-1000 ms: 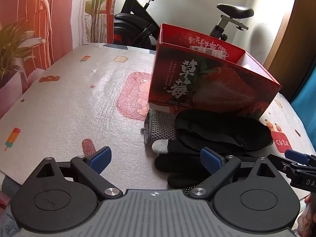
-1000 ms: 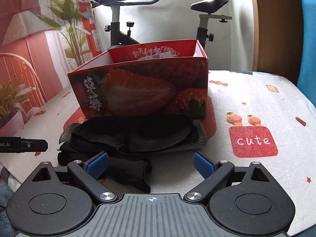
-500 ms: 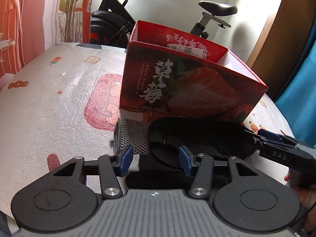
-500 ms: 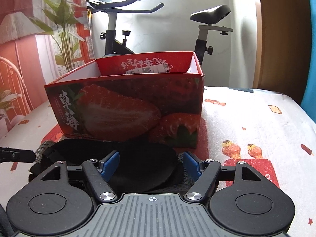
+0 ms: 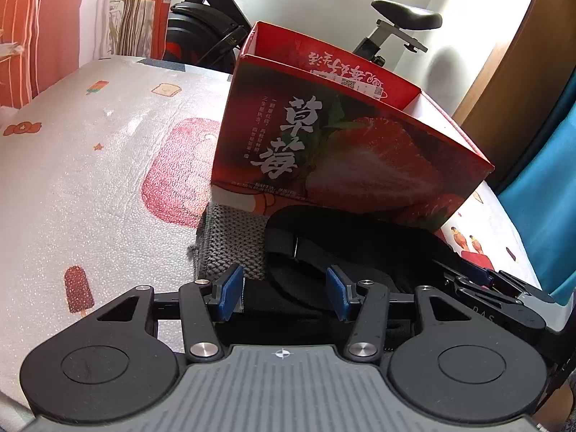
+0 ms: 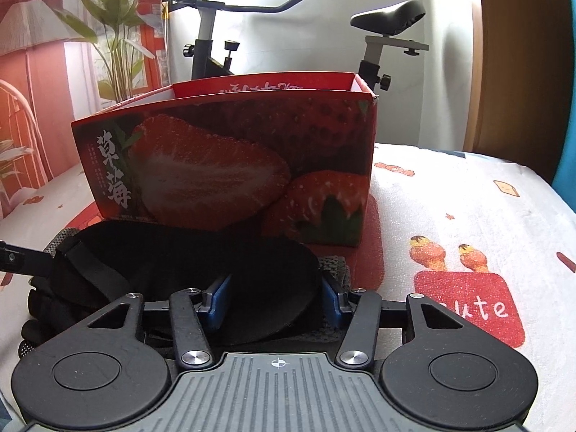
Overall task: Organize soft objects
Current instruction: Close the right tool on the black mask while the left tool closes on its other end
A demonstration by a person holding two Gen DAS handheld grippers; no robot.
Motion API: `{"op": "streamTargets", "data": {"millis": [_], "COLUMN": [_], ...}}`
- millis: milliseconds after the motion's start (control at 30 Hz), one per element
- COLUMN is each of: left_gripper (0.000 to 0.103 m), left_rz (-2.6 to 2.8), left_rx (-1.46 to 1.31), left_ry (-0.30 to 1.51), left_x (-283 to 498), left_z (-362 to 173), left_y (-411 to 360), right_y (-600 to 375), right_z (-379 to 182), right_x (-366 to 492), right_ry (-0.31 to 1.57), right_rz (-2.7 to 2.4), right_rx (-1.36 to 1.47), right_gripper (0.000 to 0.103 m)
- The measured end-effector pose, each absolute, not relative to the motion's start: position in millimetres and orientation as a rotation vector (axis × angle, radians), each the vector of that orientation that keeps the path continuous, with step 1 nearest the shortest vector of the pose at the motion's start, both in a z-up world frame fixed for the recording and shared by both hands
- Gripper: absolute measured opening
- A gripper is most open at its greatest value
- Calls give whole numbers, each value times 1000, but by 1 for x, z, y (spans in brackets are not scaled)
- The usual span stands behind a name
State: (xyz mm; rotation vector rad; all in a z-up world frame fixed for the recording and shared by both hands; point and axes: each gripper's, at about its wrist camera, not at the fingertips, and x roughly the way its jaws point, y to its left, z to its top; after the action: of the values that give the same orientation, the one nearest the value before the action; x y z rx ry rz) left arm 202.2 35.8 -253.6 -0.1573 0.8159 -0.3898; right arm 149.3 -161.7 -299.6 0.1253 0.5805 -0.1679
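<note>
A pile of soft things lies in front of the red strawberry box (image 5: 345,151) (image 6: 230,165): a black eye mask (image 5: 360,237) (image 6: 223,259) on top, a grey knit cloth (image 5: 230,237) (image 6: 334,266) under it, black gloves (image 6: 39,309) at the left. My left gripper (image 5: 284,297) is partly closed, its pads on either side of the pile's left end. My right gripper (image 6: 275,304) is partly closed around the mask's right end, pads (image 6: 219,298) touching the fabric. Firm hold cannot be judged.
The box stands open-topped on a white printed table cover (image 5: 90,165) (image 6: 468,216). An exercise bike (image 6: 223,36) and a plant (image 6: 115,36) stand behind the table. A blue curtain (image 5: 540,194) and a wooden door are at the right.
Both grippers have moved forward onto the pile and narrowed from wide open. The left gripper first closed tighter, then widened slightly. The pile has not moved.
</note>
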Motion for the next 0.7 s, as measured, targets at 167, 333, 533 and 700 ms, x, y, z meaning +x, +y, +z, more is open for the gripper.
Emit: {"op": "streamTargets", "data": {"millis": [167, 333, 533, 700], "left_gripper": [54, 54, 54, 52], "left_rz": [-386, -396, -394, -417], "left_rx": [-144, -143, -164, -150], "left_ry": [802, 842, 826, 803], "left_x": [216, 231, 235, 227], "left_z": [-252, -266, -273, -270], "left_y": [25, 19, 20, 14], "right_y": [-159, -157, -155, -154], "right_z": [-302, -303, -304, -304], "right_x": [149, 150, 151, 151], "right_ry": [582, 584, 587, 587], "right_rz": [-162, -160, -158, -158], "right_rx": [114, 97, 82, 73], "right_gripper": [48, 48, 48, 48]}}
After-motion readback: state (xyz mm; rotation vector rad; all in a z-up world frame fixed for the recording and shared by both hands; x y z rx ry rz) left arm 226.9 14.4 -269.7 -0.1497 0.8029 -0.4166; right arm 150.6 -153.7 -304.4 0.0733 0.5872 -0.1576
